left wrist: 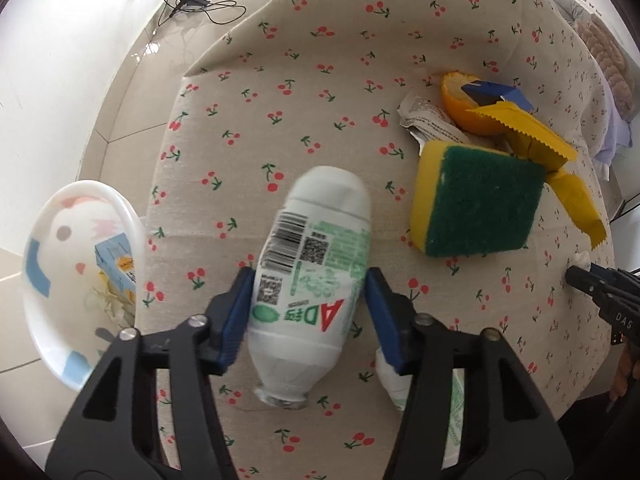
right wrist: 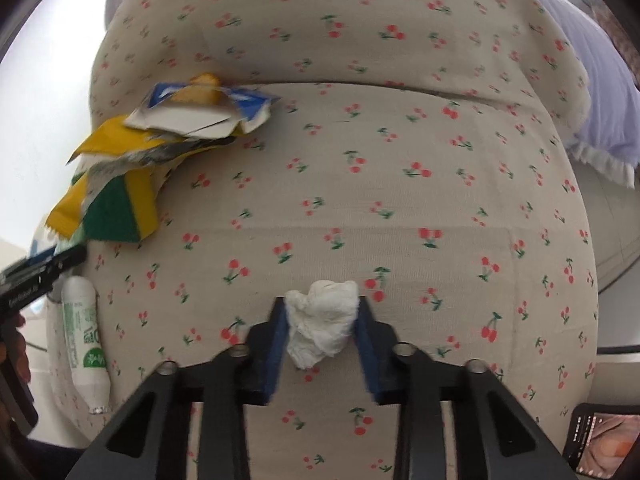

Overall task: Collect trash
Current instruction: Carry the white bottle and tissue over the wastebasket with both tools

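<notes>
A white plastic bottle (left wrist: 316,240) with a green label and barcode lies between the blue pads of my left gripper (left wrist: 309,276), which is shut on its sides above the cherry-print cloth (left wrist: 280,120). A second white bottle (left wrist: 394,380) (right wrist: 84,332) lies on the cloth, partly hidden under the left gripper's right finger. In the right wrist view my right gripper (right wrist: 322,308) is shut on a crumpled white tissue (right wrist: 320,328), pads pressing both its sides. The right gripper's tip (left wrist: 580,276) shows at the table's right edge.
A white cartoon-print bowl (left wrist: 60,208) at the left holds a blue carton and scraps. A yellow-green sponge (left wrist: 480,200), orange peel (left wrist: 460,104), yellow wrapper (left wrist: 528,132) and blue-white packet (right wrist: 208,112) lie piled at the far side. A phone (right wrist: 600,440) sits at the lower right.
</notes>
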A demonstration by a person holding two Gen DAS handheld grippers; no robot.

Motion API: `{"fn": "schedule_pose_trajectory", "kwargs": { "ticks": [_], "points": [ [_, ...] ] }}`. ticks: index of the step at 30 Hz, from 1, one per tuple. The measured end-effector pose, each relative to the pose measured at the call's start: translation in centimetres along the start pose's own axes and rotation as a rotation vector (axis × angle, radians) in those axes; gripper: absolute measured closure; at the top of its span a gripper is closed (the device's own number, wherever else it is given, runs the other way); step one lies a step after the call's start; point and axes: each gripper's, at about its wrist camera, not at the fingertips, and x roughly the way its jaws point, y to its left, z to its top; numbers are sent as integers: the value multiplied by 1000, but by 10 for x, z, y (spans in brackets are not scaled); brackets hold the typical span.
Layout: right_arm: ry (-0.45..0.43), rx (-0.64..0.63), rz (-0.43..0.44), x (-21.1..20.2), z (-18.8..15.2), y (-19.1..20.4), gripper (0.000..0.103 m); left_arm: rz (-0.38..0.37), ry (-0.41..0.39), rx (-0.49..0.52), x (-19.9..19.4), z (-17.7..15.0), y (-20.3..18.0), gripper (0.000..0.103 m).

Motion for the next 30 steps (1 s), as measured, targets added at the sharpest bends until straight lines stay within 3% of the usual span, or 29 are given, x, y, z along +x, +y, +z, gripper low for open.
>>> {"fn": "schedule_pose_trajectory", "kwargs": {
  "ticks": [4, 17, 30],
  "points": [
    [-14, -38, 20, -4, -3, 19, 80, -12, -5, -23, -2, -1, 5, 50],
    [-63, -27, 101, -31, 2, 40, 81, -47, -62, -60, -31, -6, 23, 50],
    [-93, -73, 160, -55, 12, 91, 81, -62, -90, -102, -48, -16, 49, 50]
  ]
}}
